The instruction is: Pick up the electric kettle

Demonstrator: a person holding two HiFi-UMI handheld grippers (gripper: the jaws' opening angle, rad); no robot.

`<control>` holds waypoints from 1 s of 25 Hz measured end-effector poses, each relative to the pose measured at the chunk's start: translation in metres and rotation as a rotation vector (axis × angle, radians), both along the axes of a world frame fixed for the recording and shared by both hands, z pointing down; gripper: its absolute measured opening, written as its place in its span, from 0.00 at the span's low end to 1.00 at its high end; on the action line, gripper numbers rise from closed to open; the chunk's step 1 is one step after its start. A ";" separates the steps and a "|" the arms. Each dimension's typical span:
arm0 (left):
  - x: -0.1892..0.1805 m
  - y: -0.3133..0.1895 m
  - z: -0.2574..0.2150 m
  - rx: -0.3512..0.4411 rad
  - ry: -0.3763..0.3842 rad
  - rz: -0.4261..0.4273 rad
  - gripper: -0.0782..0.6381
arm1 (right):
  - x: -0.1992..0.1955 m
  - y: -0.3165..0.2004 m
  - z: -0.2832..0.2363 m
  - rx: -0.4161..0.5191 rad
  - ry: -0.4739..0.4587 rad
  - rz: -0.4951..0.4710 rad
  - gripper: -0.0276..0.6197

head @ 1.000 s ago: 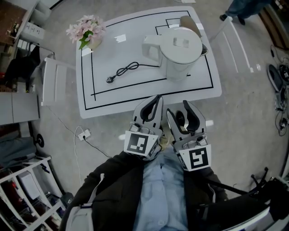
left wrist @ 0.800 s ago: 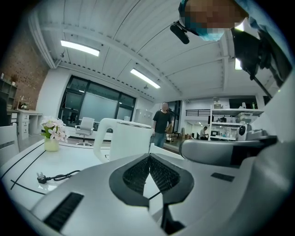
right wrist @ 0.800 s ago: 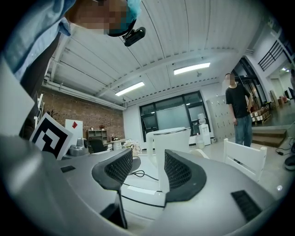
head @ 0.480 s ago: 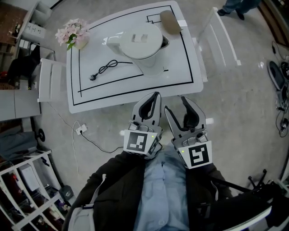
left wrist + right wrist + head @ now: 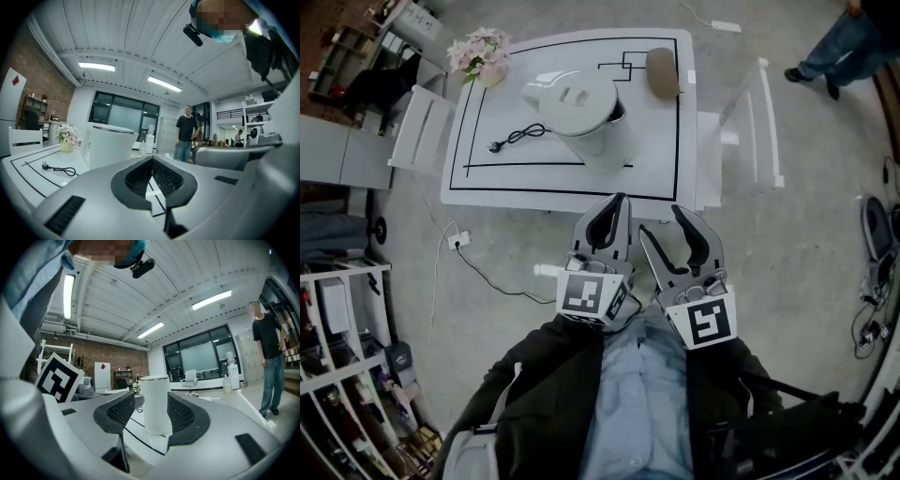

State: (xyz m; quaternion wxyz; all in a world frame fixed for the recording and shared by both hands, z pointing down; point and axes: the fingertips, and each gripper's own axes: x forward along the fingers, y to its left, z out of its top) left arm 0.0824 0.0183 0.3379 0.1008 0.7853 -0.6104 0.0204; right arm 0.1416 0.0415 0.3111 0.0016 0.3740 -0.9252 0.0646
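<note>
**Holding both grippers short of the table, kettle untouched**

Head view: you hold both grippers close in front of your chest, on your side of the white table (image 5: 478, 192), neither one over it. They sit side by side, marker cubes toward you, tips toward the table.

Left gripper (image 5: 614, 202): in its own view the two jaws meet at the tips, with nothing between them.

Right gripper (image 5: 664, 225): jaws stand apart. Its view shows the electric kettle (image 5: 577, 108) through the gap, but far off on the table, not between the pads.

Kettle: upright on the table, lid on, inside the black outlined rectangle, its base close to the near black line. Handle points to your left. It is well apart from both grippers.

Also on the table:
- power cord (image 5: 517, 138), loosely coiled, left of the kettle, plug end toward the left edge;
- flowers (image 5: 478, 52) at the far left corner;
- brown oval object (image 5: 661, 70), right of the kettle near the far edge; cannot tell what it is.

A white chair (image 5: 417, 131) stands at the left side. A person (image 5: 187, 131) stands beyond the table.
</note>
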 end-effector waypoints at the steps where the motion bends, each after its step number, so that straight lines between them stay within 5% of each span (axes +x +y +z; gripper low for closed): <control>1: 0.004 -0.001 -0.002 0.004 0.003 -0.015 0.12 | 0.004 -0.002 -0.001 0.003 0.004 -0.010 0.39; 25: 0.023 -0.111 0.005 -0.006 0.074 0.051 0.12 | 0.003 -0.154 0.028 -0.037 0.101 0.015 0.39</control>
